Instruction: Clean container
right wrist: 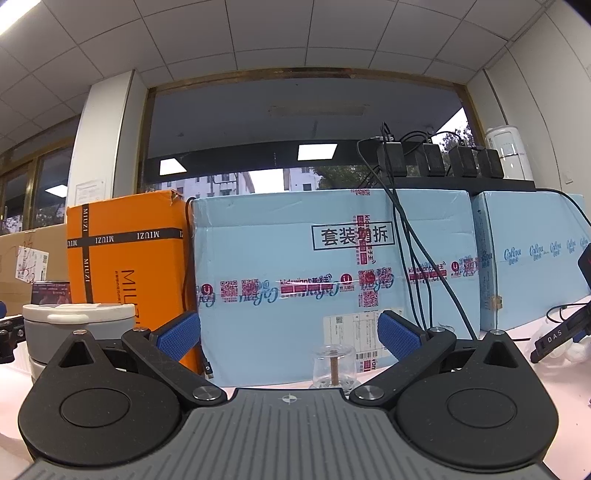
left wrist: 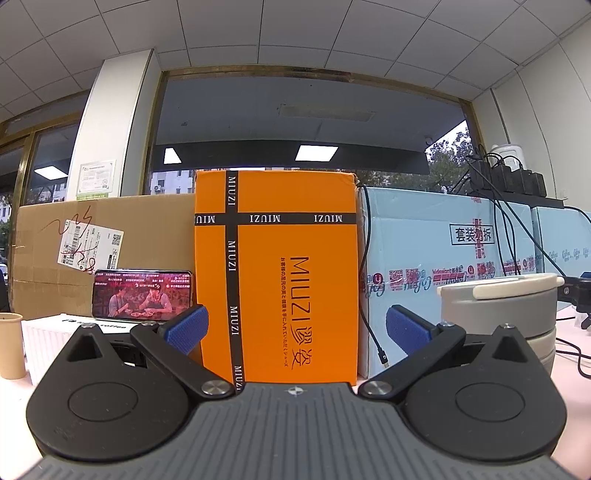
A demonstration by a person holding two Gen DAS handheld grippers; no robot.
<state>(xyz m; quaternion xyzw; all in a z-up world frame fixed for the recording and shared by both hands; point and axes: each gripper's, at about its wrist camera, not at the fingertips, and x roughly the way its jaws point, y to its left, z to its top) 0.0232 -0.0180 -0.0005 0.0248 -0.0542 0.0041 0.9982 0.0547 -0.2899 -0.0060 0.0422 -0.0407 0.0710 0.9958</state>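
Flanking grey container [left wrist: 498,310]: orange box [left wrist: 277,273]

Both wrist views sit low, facing the boxes — sharing the orange box [left wrist: 277,273].

I look across a pale pink tabletop [right wrist: 554,387] toward a wide window [left wrist: 306,122] framed in dull brass, with trees and apartment blocks outside. Above runs a white tiled ceiling [left wrist: 295,33], whose panel lights reflect in the glass. A white pillar [left wrist: 107,125] stands left of the window with a notice stuck to it. Boxes line the table's back edge: a brown carton [left wrist: 147,236], an orange box [left wrist: 295,266], and light blue boxes [right wrist: 295,266]. Black chargers [right wrist: 439,158] sit on top, their cables hanging down.
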